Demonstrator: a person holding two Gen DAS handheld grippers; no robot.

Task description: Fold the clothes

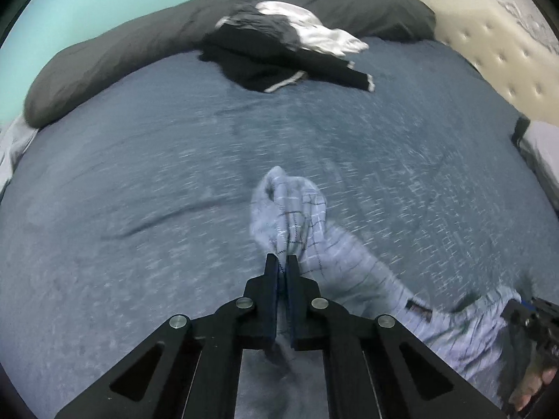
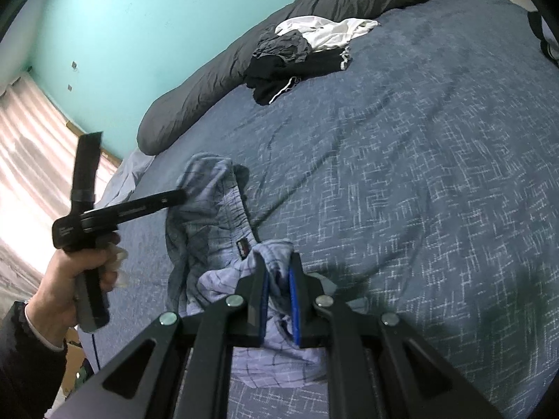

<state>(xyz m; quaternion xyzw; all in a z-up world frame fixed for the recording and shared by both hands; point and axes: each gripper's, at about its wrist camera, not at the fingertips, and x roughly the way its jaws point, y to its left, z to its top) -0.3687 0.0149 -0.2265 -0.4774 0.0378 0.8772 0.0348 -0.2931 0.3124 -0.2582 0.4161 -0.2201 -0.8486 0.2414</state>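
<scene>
The left gripper [image 1: 283, 260] was pinched on a bunched fold of the pale blue checked garment [image 1: 297, 216], its jaws nearly together with cloth between them. The right gripper [image 2: 277, 262] likewise clamped another bunch of the same garment, the fabric humped up between its blue pads [image 2: 292, 300]. The left wrist view was motion-blurred, so the weave of the blue bedspread [image 1: 157, 160] smeared, and the garment's lower part was hidden under the gripper frames. The garment lay near the bed's 6 o'clock edge, stretched between the two grippers, its long axis running from about 11 toward 5 o'clock there. Open bedspread extended toward 12 o'clock, up to a heap of black and white clothes [image 1: 279, 52] beside a grey duvet roll [image 1: 104, 70].
</scene>
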